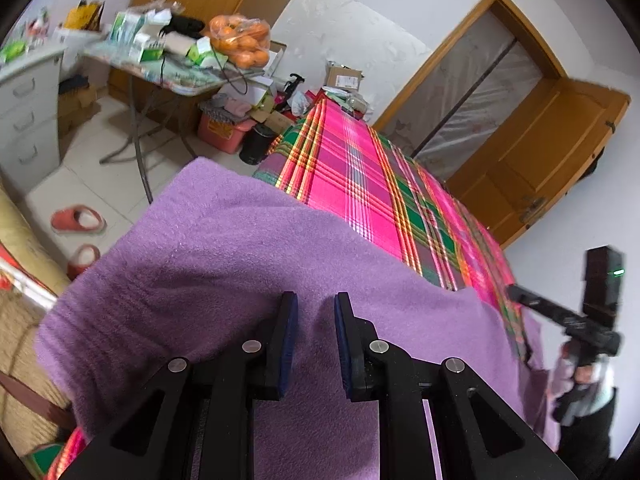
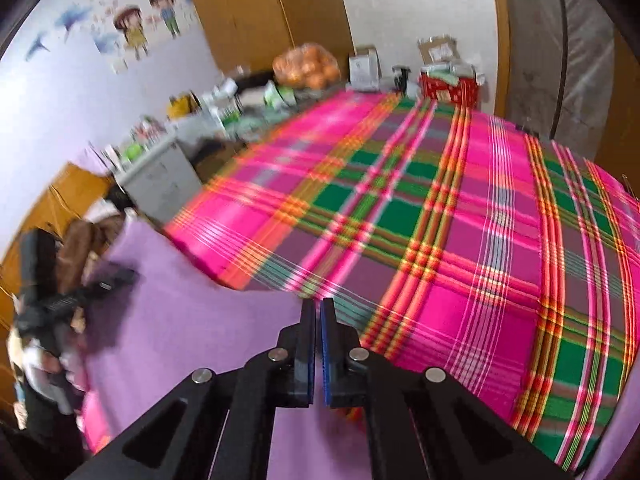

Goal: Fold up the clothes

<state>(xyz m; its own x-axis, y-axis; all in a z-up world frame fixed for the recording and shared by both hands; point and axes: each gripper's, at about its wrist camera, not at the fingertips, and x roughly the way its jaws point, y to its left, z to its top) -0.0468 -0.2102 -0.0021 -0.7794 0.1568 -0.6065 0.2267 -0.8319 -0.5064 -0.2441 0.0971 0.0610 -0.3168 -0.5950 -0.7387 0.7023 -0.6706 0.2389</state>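
The left hand-held gripper (image 1: 316, 312) pinches the fuzzy purple cloth (image 1: 224, 248); the right hand-held gripper (image 2: 317, 312) is clenched near its edge, perhaps catching too little, so that corner could slip onto the pink plaid bed (image 2: 460, 220).

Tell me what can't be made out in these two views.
- Left view: left gripper jaws apart over the purple cloth; any pinch is hidden.
- Right view: right gripper shut; cloth between the pads unclear.
- Right view: motion blur smears the table clutter.

Cloth (image 1: 224, 264) on bed (image 1: 360, 168); table (image 1: 176, 80) beyond.
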